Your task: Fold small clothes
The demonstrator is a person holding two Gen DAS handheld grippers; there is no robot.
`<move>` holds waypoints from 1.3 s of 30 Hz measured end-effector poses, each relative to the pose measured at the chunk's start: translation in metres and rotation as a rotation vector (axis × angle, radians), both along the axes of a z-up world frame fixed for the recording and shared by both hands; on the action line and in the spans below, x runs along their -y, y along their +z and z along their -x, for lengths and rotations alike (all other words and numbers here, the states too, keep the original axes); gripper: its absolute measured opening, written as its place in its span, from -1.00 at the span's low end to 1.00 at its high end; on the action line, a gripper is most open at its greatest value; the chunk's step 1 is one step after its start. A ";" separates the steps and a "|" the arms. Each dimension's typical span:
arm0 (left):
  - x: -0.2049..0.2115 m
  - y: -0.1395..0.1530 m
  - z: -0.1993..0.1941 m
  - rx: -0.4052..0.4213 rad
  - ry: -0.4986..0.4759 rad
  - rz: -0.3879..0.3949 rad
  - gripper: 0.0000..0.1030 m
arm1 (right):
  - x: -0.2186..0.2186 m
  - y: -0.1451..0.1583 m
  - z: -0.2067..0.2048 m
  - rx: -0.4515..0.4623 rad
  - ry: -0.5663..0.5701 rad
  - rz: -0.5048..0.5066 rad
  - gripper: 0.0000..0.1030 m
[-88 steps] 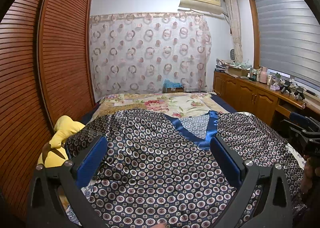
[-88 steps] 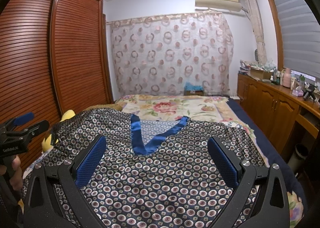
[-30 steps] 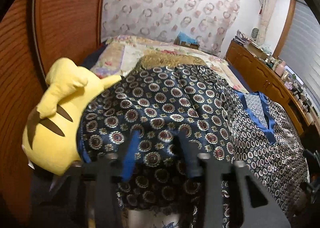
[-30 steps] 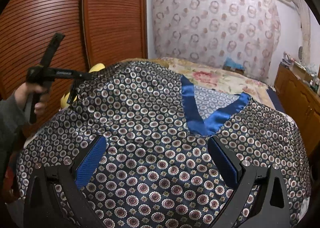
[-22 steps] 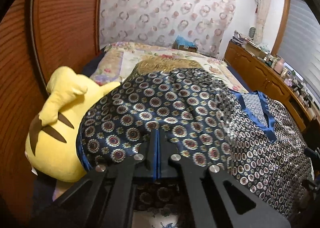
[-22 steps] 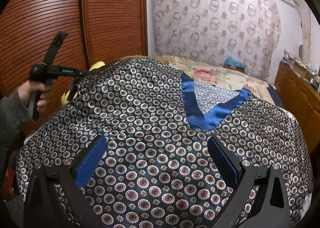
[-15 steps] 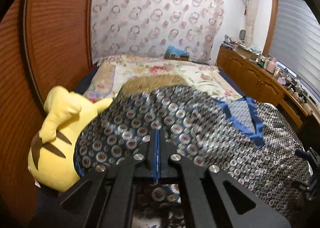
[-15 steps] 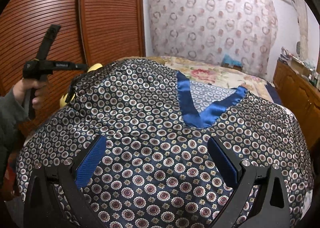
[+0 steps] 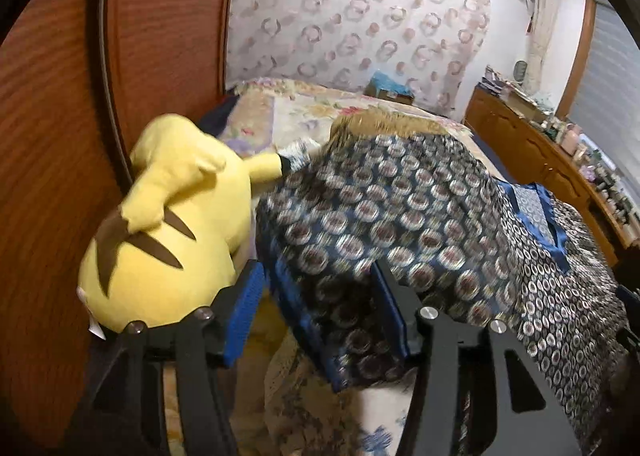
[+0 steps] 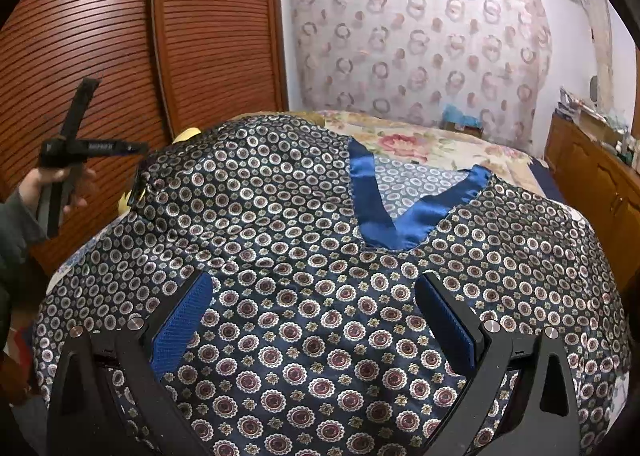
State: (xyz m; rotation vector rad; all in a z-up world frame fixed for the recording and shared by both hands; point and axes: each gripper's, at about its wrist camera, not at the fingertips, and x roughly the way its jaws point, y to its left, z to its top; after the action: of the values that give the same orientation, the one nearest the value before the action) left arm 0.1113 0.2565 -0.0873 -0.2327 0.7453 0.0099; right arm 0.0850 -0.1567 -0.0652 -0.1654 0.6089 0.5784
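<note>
Opened again, the left tongs [image 9: 320, 312] — pinched tight on the sleeve edge half a second back, now half spread with the patterned shirt's [image 9: 400, 224] blue hem loose between the pads, plush toy [image 9: 160, 232] just left; over on the right wrist, right tongs [image 10: 316, 320] spread wide above the shirt [image 10: 320, 256] lying flat on the bed [image 10: 432, 144], neckline ahead — unchanged.
</note>
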 end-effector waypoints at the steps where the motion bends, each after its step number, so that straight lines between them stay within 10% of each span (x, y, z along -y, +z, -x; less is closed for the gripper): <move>1: -0.001 -0.003 -0.001 0.001 -0.009 0.010 0.05 | -0.001 -0.001 0.000 -0.001 0.002 0.002 1.00; 12: -0.025 -0.024 -0.008 0.067 -0.013 0.202 -0.02 | -0.005 -0.005 -0.005 -0.008 -0.005 0.025 1.00; 16: -0.019 -0.020 -0.009 0.065 -0.066 0.207 -0.82 | -0.013 -0.007 -0.010 -0.005 0.019 0.055 1.00; 30: 0.073 0.085 -0.001 0.234 -0.196 -0.021 -0.94 | -0.042 0.028 -0.030 0.068 0.080 0.048 1.00; 39: 0.114 0.101 -0.007 0.170 -0.173 -0.192 -0.93 | -0.012 0.036 -0.037 0.067 0.019 0.038 1.00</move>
State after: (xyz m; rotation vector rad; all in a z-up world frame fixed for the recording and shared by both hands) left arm 0.1183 0.1422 0.0136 0.0144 0.5885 -0.1015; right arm 0.1220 -0.1442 -0.0294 -0.2258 0.5543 0.5778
